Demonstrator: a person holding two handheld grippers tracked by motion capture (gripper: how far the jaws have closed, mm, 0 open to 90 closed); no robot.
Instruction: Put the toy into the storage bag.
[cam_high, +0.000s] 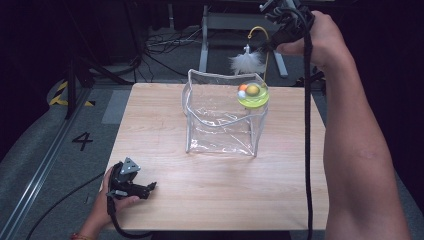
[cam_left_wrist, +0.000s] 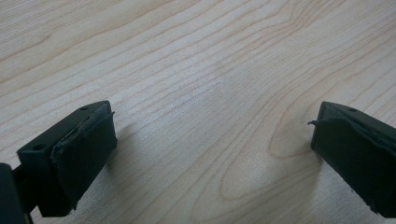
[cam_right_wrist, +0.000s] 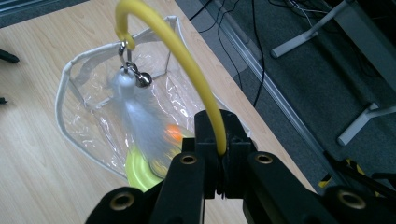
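Observation:
A cat toy hangs from my right gripper (cam_high: 281, 36), which is shut on its curved yellow wand (cam_high: 260, 31) high over the table's far edge. A white feather (cam_high: 247, 62) dangles from the wand's tip. The toy's lime-green base (cam_high: 253, 96), carrying small balls, sits level with the rim of a clear plastic bag (cam_high: 222, 117) at its far right corner; contact is unclear. In the right gripper view the jaws (cam_right_wrist: 222, 149) pinch the wand (cam_right_wrist: 177, 46) above the feather (cam_right_wrist: 140, 116), the base (cam_right_wrist: 137, 170) and the open bag (cam_right_wrist: 84, 107). My left gripper (cam_high: 150, 189) (cam_left_wrist: 212, 154) rests open and empty on the wood.
The wooden table (cam_high: 165, 125) has bare room in front of and left of the bag. Beyond its far edge are floor cables (cam_high: 165, 42) and metal desk legs (cam_high: 204, 45). A floor rail and a "4" marking (cam_high: 82, 141) lie to the left.

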